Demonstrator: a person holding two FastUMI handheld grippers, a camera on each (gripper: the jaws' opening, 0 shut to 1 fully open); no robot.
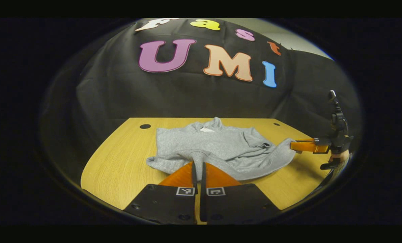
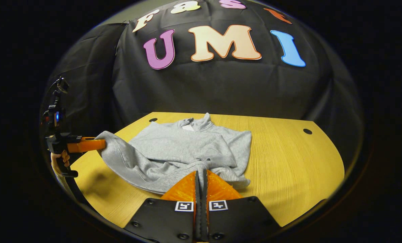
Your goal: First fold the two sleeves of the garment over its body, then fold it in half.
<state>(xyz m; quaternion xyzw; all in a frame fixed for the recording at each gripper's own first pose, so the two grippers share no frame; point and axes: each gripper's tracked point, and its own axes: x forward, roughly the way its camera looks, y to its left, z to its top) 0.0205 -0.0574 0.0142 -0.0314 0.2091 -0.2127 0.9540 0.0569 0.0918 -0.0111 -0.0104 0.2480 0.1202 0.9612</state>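
Against the black cloth wall, my yellow wooden table [image 2: 288,162] holds the grey sweatshirt [image 2: 187,148], sleeves folded in, collar far, and my left gripper [image 1: 198,165] and right gripper [image 2: 201,173] each clamp its near hem, ready to carry it far toward the collar.

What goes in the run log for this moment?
both hand-held grippers shut on sweatshirt hem | hem lifted | sleeves folded | table
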